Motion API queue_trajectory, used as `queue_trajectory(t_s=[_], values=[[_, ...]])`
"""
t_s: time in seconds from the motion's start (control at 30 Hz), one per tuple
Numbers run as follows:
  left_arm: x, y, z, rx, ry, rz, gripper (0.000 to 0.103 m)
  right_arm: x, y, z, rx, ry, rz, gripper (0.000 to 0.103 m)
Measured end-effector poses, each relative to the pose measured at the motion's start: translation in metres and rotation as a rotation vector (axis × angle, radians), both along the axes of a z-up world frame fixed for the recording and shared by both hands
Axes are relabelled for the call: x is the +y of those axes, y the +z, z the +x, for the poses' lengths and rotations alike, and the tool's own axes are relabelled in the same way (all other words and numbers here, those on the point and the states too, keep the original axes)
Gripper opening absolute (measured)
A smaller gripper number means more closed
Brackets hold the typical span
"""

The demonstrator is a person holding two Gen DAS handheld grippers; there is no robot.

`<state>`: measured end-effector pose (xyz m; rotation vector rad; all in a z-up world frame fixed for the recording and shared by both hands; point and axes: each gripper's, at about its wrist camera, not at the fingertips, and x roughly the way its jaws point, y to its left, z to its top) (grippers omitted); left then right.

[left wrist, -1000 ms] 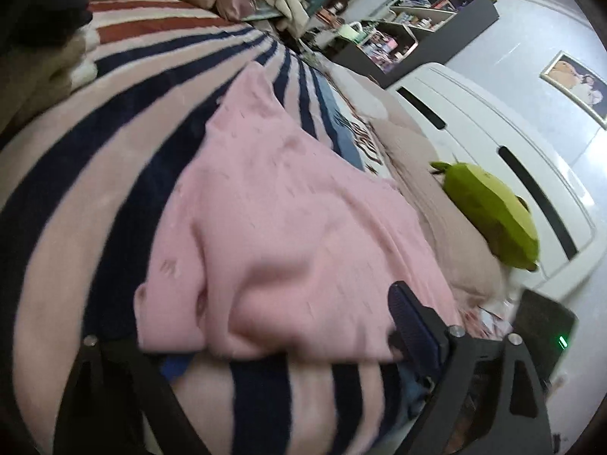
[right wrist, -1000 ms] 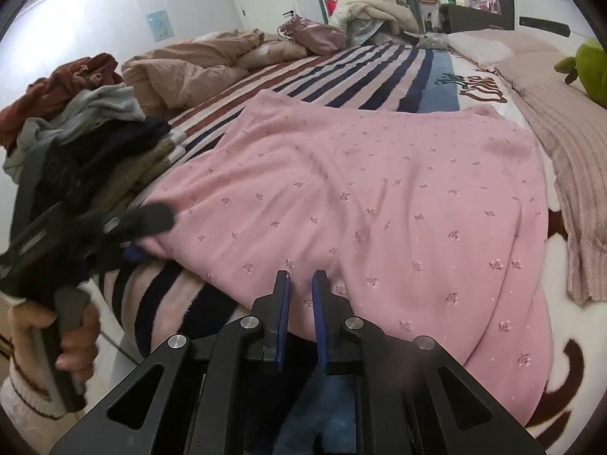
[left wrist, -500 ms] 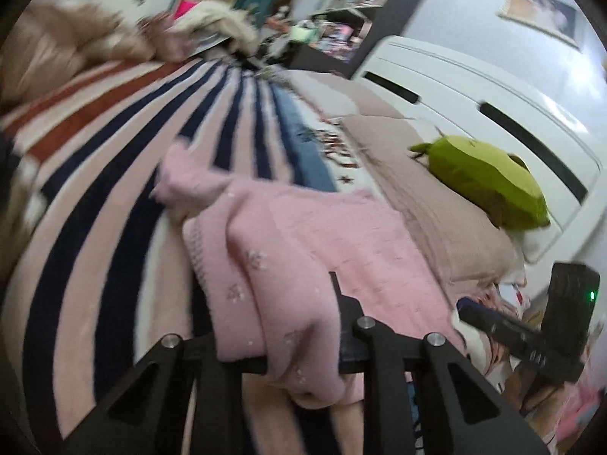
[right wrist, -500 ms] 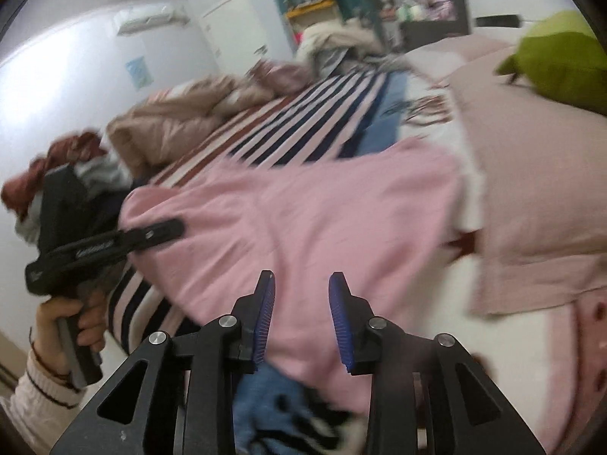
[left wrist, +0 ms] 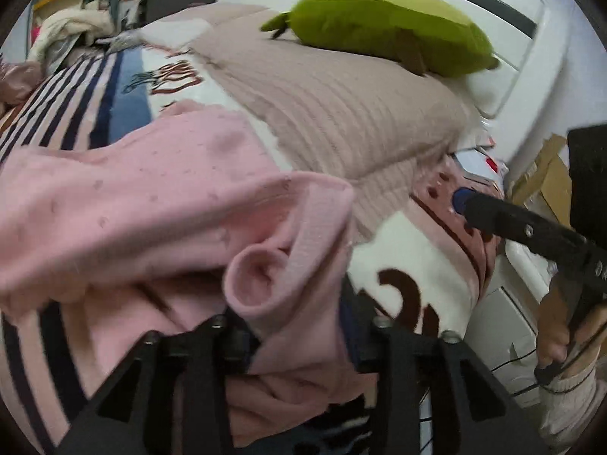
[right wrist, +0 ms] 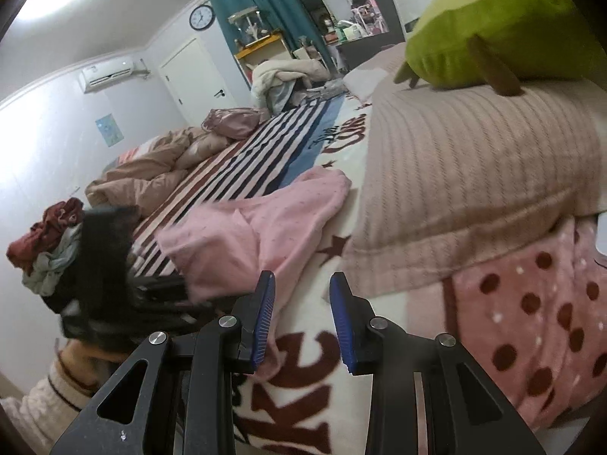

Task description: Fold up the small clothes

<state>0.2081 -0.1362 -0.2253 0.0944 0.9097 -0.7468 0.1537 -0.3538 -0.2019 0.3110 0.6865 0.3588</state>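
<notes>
**Pink garment bunched at the left gripper, right gripper empty over the bed**

The work surface is a bed (right wrist: 303, 364) covered by a blanket with navy, pink and white stripes at one end and brown lettering on white nearer the cameras. A ribbed beige pillow (right wrist: 466, 174) lies along the headboard side with a green plush toy (right wrist: 489, 22) on top. The room has a wall clock (right wrist: 202, 17), teal curtains, an air conditioner (right wrist: 108, 73) and a white door.

The pink garment (left wrist: 151, 204) lies crumpled on the blanket beside the pillow. In the left wrist view a rolled, ribbed edge of it sits between the fingers of the left gripper (left wrist: 299, 326), whose jaws are opening; the cloth hides the pads, so whether they press on it cannot be told. The right gripper (right wrist: 301, 316) stands parted with only blanket between its blue pads (right wrist: 264, 318); the garment's near edge lies just beside its left finger.

Only the right wrist view shows a heap of clothes (right wrist: 49, 242) at the bed's edge and the blurred left gripper. Only the left wrist view shows the hand (left wrist: 561, 337) that carries the right gripper.
</notes>
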Motion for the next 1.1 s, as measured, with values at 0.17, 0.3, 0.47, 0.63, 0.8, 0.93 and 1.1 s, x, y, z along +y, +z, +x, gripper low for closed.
queue_trajectory(t_s=[0.17, 0.3, 0.47, 0.63, 0.8, 0.93, 1.1], values=[[0.017, 0.013, -0.012, 0.05, -0.043, -0.089, 0.053, -0.001, 0.0, 0.005, 0.004, 0.006, 0.004, 0.026], [0.043, 0.024, -0.034, 0.053, -0.047, -0.13, 0.056, 0.016, 0.008, 0.011, -0.016, 0.057, 0.016, 0.04], [0.077, 0.039, -0.062, 0.019, -0.017, -0.171, 0.063, 0.066, 0.021, 0.022, -0.043, 0.183, -0.017, 0.061], [0.113, 0.037, -0.07, -0.014, 0.082, -0.129, 0.065, 0.121, 0.027, 0.034, -0.066, 0.269, -0.107, 0.068], [0.145, 0.023, -0.057, 0.02, 0.175, -0.162, 0.065, 0.133, 0.0, 0.039, -0.042, 0.145, -0.361, 0.042], [0.148, 0.011, -0.04, 0.069, 0.2, -0.21, 0.065, 0.102, -0.033, 0.028, 0.034, 0.064, -0.421, 0.035], [0.145, 0.009, -0.029, 0.069, 0.231, -0.225, 0.065, 0.076, -0.037, 0.026, 0.112, 0.053, -0.323, 0.036]])
